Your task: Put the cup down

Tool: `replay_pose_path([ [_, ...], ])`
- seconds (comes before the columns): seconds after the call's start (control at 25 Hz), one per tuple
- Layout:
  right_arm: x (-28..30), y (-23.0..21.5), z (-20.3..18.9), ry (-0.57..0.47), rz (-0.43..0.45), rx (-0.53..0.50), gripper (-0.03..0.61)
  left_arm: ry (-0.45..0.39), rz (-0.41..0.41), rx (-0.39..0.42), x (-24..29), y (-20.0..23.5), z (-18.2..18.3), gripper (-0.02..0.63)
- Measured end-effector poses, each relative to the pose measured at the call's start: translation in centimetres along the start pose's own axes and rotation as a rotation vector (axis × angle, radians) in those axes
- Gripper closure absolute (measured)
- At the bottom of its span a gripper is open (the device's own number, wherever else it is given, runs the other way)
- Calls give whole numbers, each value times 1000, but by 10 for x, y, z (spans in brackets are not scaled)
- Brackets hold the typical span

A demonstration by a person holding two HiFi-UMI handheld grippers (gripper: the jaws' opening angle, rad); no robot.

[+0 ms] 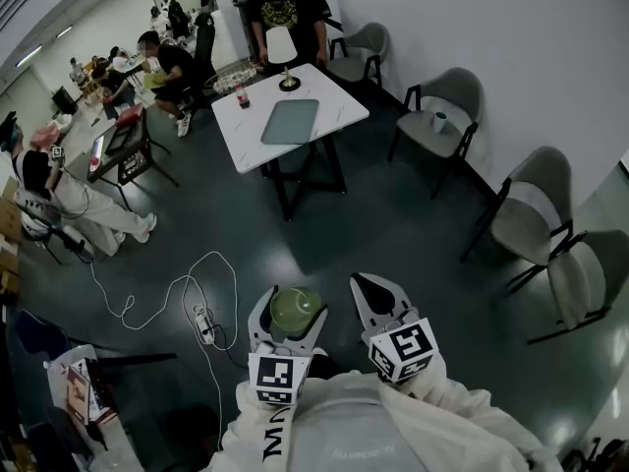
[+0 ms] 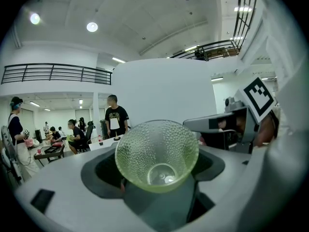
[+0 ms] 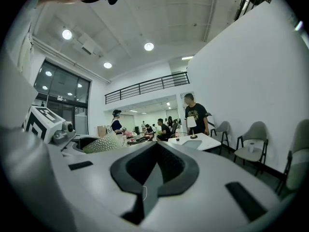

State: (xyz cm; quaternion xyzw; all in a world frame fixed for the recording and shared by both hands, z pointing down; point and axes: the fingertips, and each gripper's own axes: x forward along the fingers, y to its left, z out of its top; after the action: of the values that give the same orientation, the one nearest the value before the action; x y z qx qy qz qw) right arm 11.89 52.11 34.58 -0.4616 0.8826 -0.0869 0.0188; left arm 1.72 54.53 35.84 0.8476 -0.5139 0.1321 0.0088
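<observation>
A pale green dimpled cup [image 1: 297,308] sits between the jaws of my left gripper [image 1: 290,310], which is shut on it, held over the dark floor close to my body. In the left gripper view the cup [image 2: 145,149] points its open mouth at the camera, clamped in the left gripper [image 2: 156,174]. My right gripper [image 1: 373,288] hangs just to the right, jaws shut with nothing in them. In the right gripper view its jaws [image 3: 153,151] meet, and the cup [image 3: 104,143] shows at the left. A white table [image 1: 334,101] stands farther ahead.
The table carries a grey-green tray [image 1: 291,121], a small lamp [image 1: 282,52] and a bottle [image 1: 242,94]. A person [image 1: 285,8] stands behind it. Grey chairs [image 1: 531,209] line the right wall. A white cable and power strip [image 1: 204,324] lie on the floor at left. Seated people fill the back left.
</observation>
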Motion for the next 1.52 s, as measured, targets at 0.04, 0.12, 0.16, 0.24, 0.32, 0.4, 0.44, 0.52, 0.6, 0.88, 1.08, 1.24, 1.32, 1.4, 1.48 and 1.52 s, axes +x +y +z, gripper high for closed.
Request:
replay_pose_path([
  [0.04,1,-2,1,-1,3,0,572,2,0,1,2,0,0,207],
  [0.12,5,-6,3,-5,6,0,572,4,0,4,9,2,2,207],
  [0.16,7,-9,3,-5,5,2,572,4,0,5,13,3,2,207],
  [0.24,13,-15,2,-5,0,4,572,1,-1,8,21,7,3,207],
  [0.32,18,-22,0,-5,-7,3,572,-5,-3,15,30,11,3,207],
  [0.4,26,-30,-1,-8,-19,0,572,-15,-9,22,39,16,5,207],
  [0.44,30,-34,-1,-9,-26,-1,572,-20,-14,25,45,18,5,207],
  [0.52,40,-42,0,-14,-38,-4,572,-27,-27,31,58,23,7,207],
  [0.6,51,-48,1,-15,-46,-7,572,-28,-40,34,72,30,8,207],
  [0.88,99,-71,4,5,-65,-17,572,-19,-64,27,120,61,11,207],
  [1.08,134,-83,4,22,-65,-23,572,-9,-75,15,148,83,11,207],
  [1.24,166,-94,4,41,-67,-13,572,4,-84,5,171,105,12,207],
  [1.32,182,-98,5,50,-64,-10,572,12,-81,2,183,117,12,207],
  [1.4,199,-103,6,55,-60,-11,572,17,-77,2,196,130,12,207],
  [1.48,216,-110,6,62,-58,-12,572,19,-75,0,210,143,13,207],
  [1.52,225,-113,6,65,-58,-11,572,19,-76,-2,217,149,14,207],
])
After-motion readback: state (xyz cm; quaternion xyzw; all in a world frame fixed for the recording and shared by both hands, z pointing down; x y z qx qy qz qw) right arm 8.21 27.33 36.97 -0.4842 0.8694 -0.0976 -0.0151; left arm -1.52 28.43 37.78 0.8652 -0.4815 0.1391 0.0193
